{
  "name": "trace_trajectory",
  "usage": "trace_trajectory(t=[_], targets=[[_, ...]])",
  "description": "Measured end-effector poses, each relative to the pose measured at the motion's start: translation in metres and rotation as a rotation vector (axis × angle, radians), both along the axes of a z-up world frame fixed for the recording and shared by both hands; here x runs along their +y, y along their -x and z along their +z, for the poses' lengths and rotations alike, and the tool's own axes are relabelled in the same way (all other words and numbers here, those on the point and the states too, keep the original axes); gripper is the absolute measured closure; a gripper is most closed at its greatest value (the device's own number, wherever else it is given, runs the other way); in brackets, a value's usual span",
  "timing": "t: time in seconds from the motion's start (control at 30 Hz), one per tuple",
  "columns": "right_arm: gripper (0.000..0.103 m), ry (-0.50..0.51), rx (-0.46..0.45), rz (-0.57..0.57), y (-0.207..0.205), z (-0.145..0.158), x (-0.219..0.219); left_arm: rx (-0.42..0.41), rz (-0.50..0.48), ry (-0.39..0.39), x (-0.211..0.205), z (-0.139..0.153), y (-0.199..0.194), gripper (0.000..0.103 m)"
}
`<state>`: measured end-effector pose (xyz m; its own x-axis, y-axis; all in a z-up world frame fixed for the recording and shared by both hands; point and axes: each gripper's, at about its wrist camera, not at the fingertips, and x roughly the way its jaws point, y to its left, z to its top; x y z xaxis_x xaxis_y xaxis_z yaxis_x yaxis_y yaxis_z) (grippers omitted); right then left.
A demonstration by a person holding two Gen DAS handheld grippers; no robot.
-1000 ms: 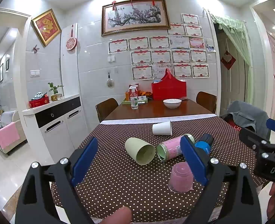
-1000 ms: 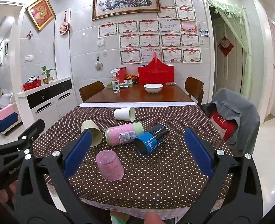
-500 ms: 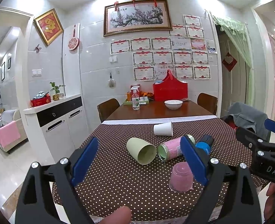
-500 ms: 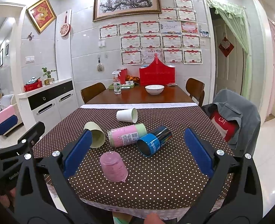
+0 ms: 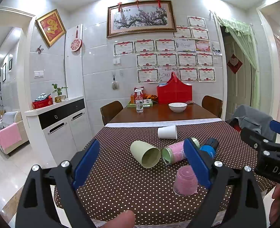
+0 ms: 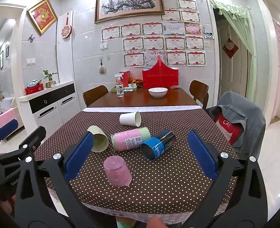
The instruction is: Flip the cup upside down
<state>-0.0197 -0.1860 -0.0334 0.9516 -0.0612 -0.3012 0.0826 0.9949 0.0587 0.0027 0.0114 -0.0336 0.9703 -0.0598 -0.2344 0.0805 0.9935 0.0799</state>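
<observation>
A pink plastic cup stands upside down near the front of the dotted brown tablecloth. A pale green cup, a pink-and-green tin, a blue tin and a white paper cup lie on their sides behind it. My left gripper is open and empty, held short of the table edge. My right gripper is open and empty, also in front of the table.
Beyond the cloth the wooden table holds a white bowl, a spray bottle and a red box. A chair draped with a grey jacket stands right. A white sideboard stands left.
Both views show the table slightly lower and nearer in frame; the grippers drifted a little. The cups and tins have not moved.
</observation>
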Motion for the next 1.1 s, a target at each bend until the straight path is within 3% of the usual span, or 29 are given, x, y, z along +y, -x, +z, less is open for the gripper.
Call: trace_trajectory(t=[1.1], targets=[[0.006, -0.002, 0.01, 0.005, -0.002, 0.0018, 0.0046, 0.001, -0.016, 0.02, 0.0013, -0.0025, -0.0005, 0.013]])
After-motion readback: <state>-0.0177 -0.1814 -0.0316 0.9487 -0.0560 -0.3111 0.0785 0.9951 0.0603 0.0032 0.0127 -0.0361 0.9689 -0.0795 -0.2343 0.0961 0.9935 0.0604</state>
